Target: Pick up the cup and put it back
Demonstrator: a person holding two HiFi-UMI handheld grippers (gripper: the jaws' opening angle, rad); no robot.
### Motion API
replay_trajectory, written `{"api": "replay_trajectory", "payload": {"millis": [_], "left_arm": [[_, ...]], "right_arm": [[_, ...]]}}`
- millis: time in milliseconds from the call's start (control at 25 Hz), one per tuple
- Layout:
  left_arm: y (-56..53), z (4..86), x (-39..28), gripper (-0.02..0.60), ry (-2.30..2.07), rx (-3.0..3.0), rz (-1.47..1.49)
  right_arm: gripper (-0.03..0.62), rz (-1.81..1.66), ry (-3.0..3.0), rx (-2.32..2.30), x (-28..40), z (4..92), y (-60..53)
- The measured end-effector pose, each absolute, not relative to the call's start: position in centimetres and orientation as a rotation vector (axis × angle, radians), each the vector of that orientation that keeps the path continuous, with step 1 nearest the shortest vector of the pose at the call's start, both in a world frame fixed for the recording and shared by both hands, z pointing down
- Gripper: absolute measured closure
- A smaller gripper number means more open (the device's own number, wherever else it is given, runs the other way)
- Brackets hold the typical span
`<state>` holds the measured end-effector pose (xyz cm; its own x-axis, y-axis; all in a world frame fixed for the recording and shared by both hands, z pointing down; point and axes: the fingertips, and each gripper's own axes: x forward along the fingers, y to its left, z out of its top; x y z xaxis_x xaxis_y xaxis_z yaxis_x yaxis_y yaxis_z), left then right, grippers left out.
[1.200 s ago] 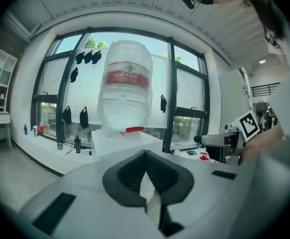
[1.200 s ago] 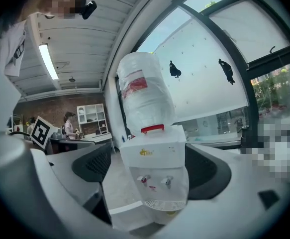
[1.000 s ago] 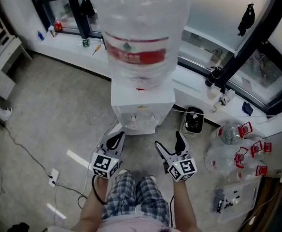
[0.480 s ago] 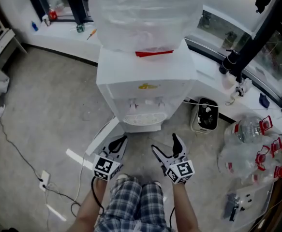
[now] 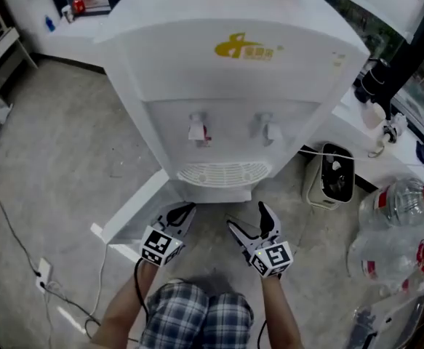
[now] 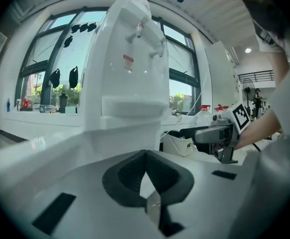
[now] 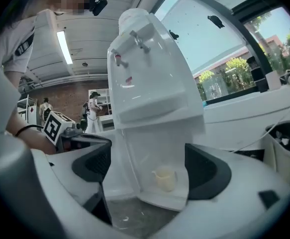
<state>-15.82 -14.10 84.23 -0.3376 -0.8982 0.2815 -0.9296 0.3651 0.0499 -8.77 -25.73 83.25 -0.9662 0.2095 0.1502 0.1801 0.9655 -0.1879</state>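
Observation:
A small cream cup (image 7: 165,179) stands inside the low open compartment of the white water dispenser (image 7: 149,83), seen straight ahead in the right gripper view. My right gripper (image 7: 149,171) is open wide, short of the cup, nothing between its jaws. In the head view the dispenser (image 5: 226,71) fills the top and hides the cup. There the right gripper (image 5: 248,218) is held low in front of the dispenser's base. The left gripper (image 5: 180,213) is beside it, jaws together and empty. The left gripper view shows those shut jaws (image 6: 145,156) pointing up at the dispenser (image 6: 130,73).
The compartment's white door (image 5: 132,211) stands open to the left of the base. A small white bin (image 5: 334,177) sits on the floor to the right, with empty water bottles (image 5: 404,224) beyond. A cable and socket strip (image 5: 41,271) lie at the left.
The head view has dropped lower and closer: the dispenser now looms large and its bottle has left the frame. Both grippers keep their places and jaw states.

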Motion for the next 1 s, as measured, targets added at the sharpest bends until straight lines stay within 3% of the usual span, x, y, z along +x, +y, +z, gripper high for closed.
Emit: {"api": "replay_trajectory", "payload": {"millis": [360, 1000], "left_arm": [[-15.9, 94.6, -18.6, 0.557, -2.375, 1.650, 0.156], [-15.5, 97.6, -18.6, 0.557, -2.387, 1.673, 0.175]], "right_arm": [[0.134, 0.180, -2.977, -0.365, -12.1, 92.9, -26.2], [0.128, 0.171, -2.968, -0.307, -16.0, 99.4, -25.7]]}}
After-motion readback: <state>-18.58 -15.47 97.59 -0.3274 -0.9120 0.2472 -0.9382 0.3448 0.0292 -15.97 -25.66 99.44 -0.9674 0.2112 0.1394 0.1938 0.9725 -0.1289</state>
